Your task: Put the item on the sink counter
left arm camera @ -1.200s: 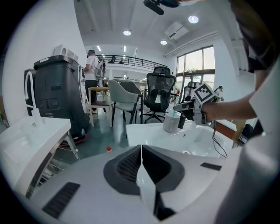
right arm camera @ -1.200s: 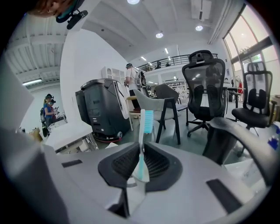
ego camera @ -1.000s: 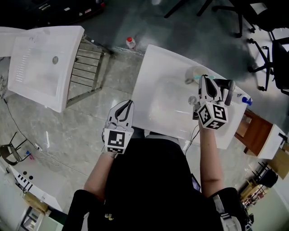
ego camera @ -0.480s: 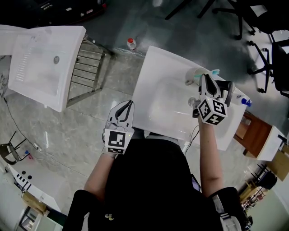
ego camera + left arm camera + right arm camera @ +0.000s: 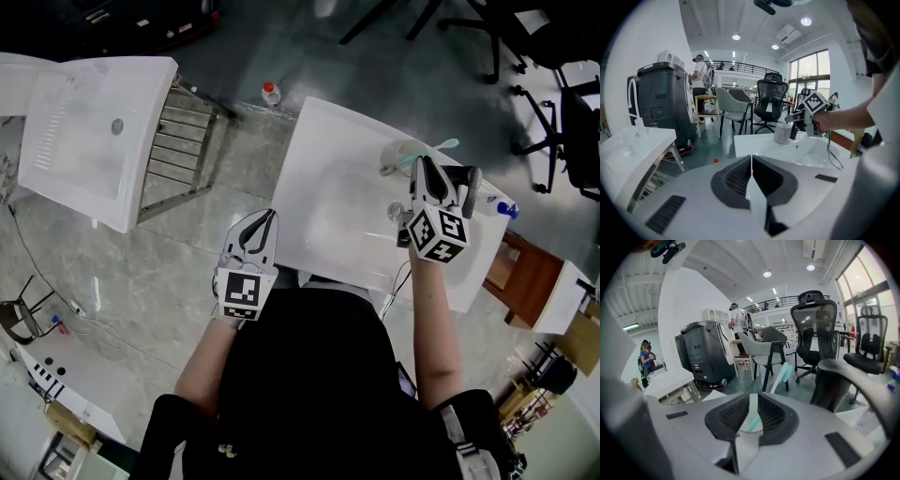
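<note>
Toothbrush cup [image 5: 398, 156] is pictured on the sink counter [image 5: 323, 131] beside the black faucet [image 5: 466, 183], its rim apparently pinched by the right gripper [image 5: 424, 163]. The left gripper [image 5: 265, 217] is closed on nothing. If released askew, the cup could be tipped into the basin.

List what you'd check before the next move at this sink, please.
1. Cup upright at the back of the sink counter: ok.
2. Cup's base fully resting on the counter: cannot tell.
3. Toothbrush inside the cup: ok.
4. Right hand-held gripper has its jaws slightly apart at the cup's rim; whether its pads press on it: cannot tell.
5. Left hand-held gripper shut, empty, off the sink's side: ok.
6. Room beside the faucet: not ok, probably tight.
</note>
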`<state>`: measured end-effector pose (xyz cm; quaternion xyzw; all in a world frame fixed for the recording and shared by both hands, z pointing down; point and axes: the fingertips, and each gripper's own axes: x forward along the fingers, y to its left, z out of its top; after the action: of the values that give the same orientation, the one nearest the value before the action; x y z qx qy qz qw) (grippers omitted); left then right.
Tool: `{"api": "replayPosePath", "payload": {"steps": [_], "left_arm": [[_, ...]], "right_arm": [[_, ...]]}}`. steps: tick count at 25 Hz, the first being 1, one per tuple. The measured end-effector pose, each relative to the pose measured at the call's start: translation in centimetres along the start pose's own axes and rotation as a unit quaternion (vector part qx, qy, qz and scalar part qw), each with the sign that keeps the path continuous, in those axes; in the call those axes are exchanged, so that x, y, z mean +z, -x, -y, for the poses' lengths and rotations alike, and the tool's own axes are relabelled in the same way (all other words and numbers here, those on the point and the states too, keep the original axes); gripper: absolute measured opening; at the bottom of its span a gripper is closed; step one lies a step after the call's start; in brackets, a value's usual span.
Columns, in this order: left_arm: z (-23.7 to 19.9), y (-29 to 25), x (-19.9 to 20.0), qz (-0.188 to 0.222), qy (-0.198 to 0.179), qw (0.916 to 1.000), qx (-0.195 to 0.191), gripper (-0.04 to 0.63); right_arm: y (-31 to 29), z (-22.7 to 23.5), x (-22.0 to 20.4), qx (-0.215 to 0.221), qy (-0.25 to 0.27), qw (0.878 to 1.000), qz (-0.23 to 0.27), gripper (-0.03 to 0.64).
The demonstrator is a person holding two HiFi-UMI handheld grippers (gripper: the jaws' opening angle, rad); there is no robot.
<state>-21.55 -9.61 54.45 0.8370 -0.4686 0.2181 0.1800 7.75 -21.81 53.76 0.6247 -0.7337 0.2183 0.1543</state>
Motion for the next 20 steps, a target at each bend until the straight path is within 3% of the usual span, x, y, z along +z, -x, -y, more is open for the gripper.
{"api": "replayPosePath", "payload": {"steps": [10, 20], "left_arm": [[2.5, -0.4, 2.8, 0.026, -0.020, 0.9993, -0.017, 0.026], [6.8, -0.8, 5.9, 0.054, -0.047, 0.9962, -0.049, 0.026]], "right_arm": [[4.8, -2.8, 2.3, 0.034, 0.025, 0.998, 0.038, 0.051], [12.1, -1.5, 2.9, 0.032, 0.015, 0.997, 0.066, 0.051]]}}
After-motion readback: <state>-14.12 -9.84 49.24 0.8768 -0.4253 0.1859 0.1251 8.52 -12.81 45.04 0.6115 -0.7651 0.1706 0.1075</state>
